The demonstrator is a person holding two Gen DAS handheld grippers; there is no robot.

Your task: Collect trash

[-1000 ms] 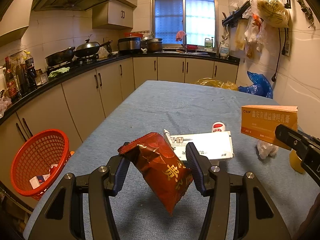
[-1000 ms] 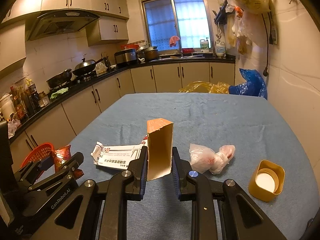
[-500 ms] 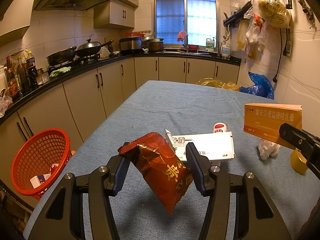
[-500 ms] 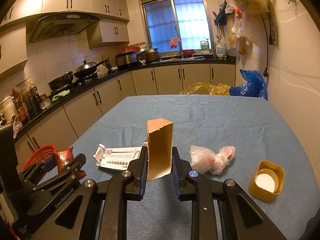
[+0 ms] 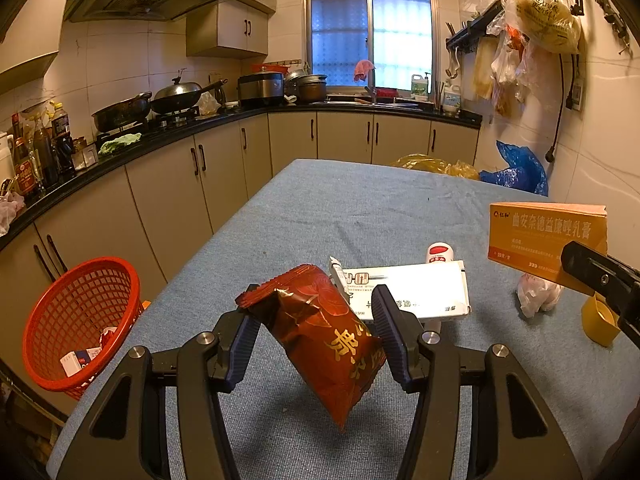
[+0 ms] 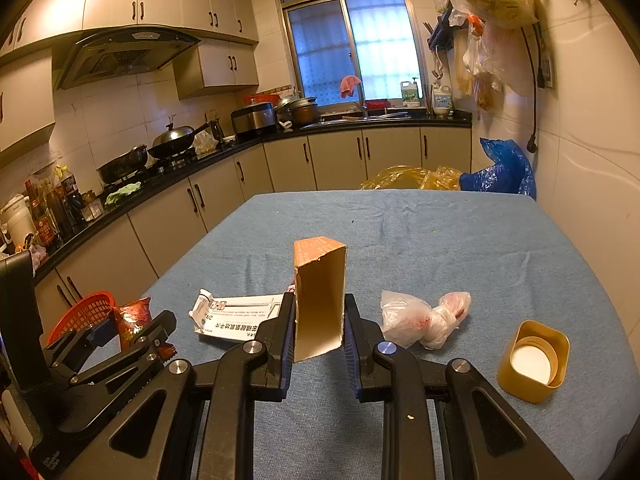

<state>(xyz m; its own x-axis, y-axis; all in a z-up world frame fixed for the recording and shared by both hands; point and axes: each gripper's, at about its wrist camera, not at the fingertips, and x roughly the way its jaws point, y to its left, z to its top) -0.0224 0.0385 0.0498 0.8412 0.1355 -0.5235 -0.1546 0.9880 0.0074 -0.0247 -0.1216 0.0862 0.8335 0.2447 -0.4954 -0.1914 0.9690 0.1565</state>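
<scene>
Between the left tongs (image 5: 312, 332) in the left wrist view sits a red snack packet (image 5: 324, 340), clamped by both pads, hanging tilted w/ its lower corner pointing down above the blue worktop (image 5: 360, 216). Just behind the tongs a white flat box (image 5: 416, 288) lies on the worktop, and a small red-and-white bottle (image 5: 439, 253) pokes up behind it. Off the worktop's left edge, lower down, is a red basket (image 5: 80, 320) w/ a few scraps inside. Far right of the view: the orange carton (image 5: 548, 236) held up in the air by the other tongs, w/ a crumpled plastic bag (image 5: 536, 294) below it on the worktop.

Right wrist view: right tongs (image 6: 318, 328) are shut tight on the orange carton (image 6: 320, 300), which stands upright btwn the pads, open end facing the camera. The plastic bag (image 6: 424, 318) lies just right of the tongs, a yellow cup (image 6: 534, 362) further right. White box (image 6: 236, 318) is to the left, left tongs (image 6: 132, 334) w/ the packet (image 6: 134, 318) beyond that.
</scene>
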